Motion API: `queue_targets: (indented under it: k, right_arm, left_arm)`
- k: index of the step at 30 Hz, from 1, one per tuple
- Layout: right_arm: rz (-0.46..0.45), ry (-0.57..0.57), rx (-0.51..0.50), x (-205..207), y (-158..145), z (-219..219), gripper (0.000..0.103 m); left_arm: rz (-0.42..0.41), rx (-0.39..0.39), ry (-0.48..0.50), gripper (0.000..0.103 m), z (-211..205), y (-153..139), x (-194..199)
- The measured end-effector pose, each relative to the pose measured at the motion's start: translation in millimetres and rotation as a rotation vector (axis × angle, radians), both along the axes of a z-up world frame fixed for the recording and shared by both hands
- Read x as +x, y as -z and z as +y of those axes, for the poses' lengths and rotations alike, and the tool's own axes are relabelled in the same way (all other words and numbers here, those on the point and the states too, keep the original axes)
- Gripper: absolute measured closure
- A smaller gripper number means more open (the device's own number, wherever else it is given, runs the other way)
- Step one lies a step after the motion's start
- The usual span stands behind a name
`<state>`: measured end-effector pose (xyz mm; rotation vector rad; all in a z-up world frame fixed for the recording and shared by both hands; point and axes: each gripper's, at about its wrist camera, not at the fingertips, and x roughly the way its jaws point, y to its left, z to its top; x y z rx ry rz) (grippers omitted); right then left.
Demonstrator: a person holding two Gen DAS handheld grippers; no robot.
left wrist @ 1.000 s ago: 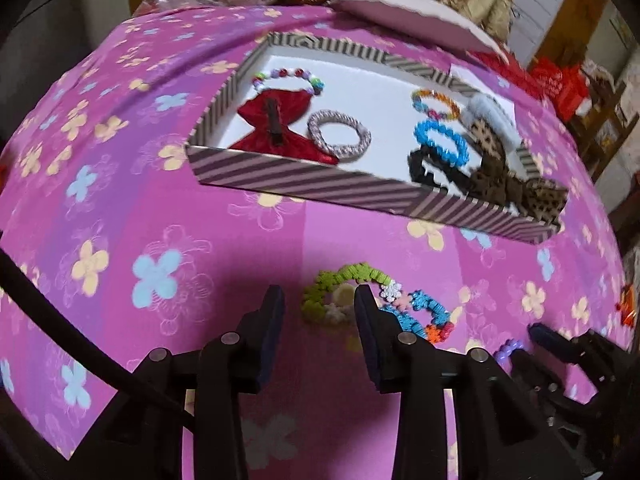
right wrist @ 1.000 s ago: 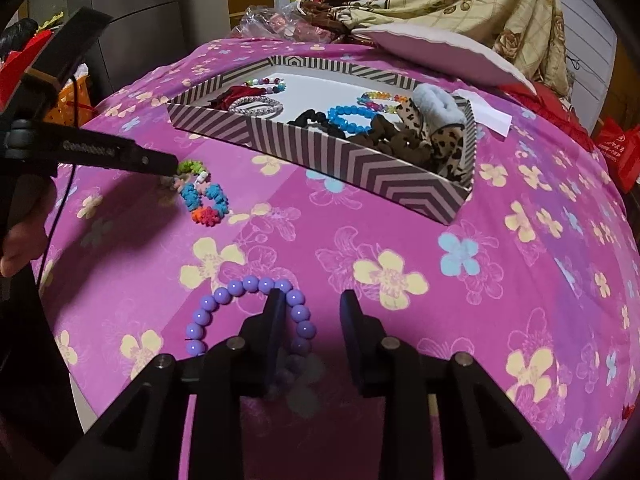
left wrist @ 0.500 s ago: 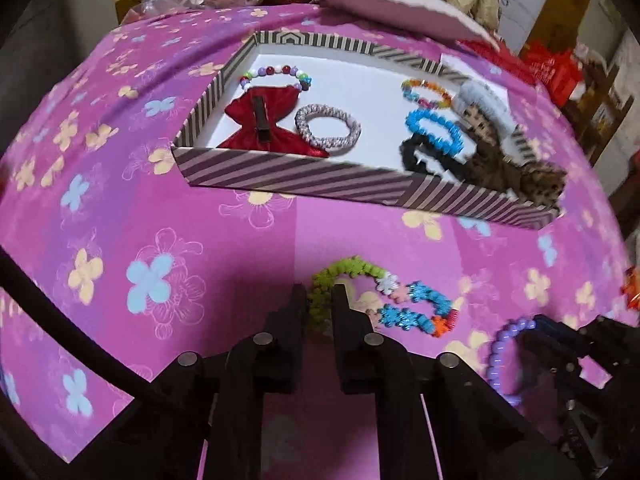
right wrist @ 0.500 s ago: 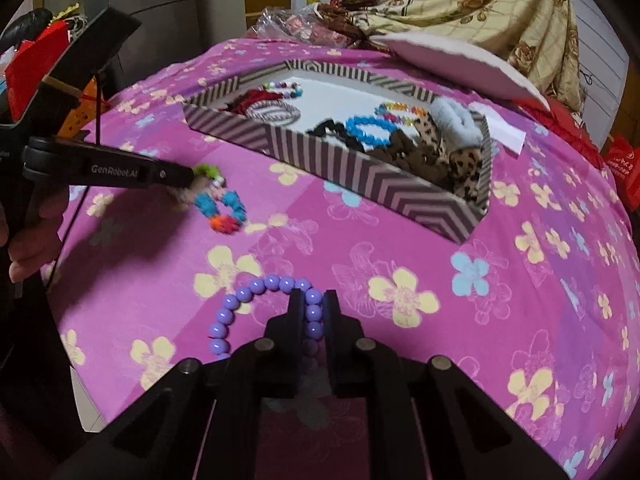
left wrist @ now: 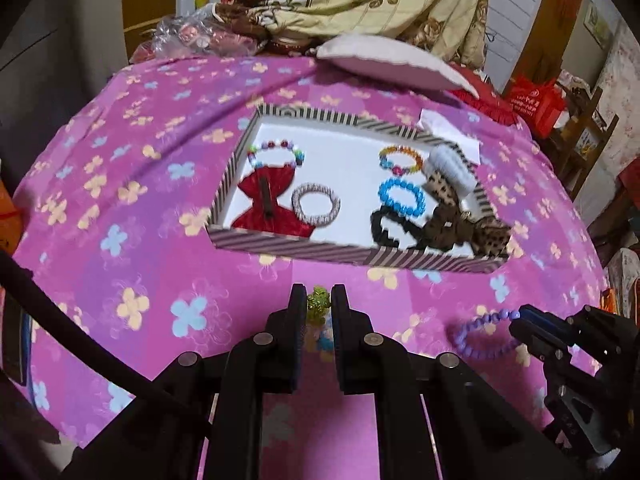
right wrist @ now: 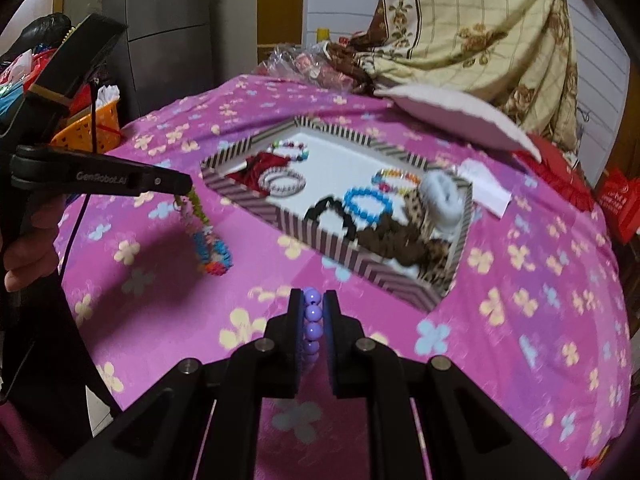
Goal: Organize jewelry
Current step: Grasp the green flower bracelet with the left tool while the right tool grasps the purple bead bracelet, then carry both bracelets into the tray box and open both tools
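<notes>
A pink flowered cloth (left wrist: 120, 208) covers the tabletop, where a striped tray (left wrist: 280, 242) holds bracelets and hair bows. The left gripper (left wrist: 319, 300) is clamped on a green-and-multicolour beaded bracelet (right wrist: 204, 236), which dangles above the cloth. The right gripper (right wrist: 311, 300) pinches a purple bead bracelet (right wrist: 312, 320), in front of the tray.
</notes>
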<state>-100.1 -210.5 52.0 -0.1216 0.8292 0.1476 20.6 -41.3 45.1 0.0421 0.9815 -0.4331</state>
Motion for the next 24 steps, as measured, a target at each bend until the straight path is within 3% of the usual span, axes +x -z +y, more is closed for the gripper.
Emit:
queue_targets:
  k: [12, 24]
  right_arm:
    - [-0.051, 0.001, -0.007, 52, -42, -14, 0.094]
    - [-0.022, 0.015, 0.009, 132, -41, -31, 0.094]
  left_arm:
    - [-0.098, 0.046, -0.008, 0.095, -9, -43, 23]
    - [-0.148, 0.114, 0.018, 0.095, -53, -55, 69]
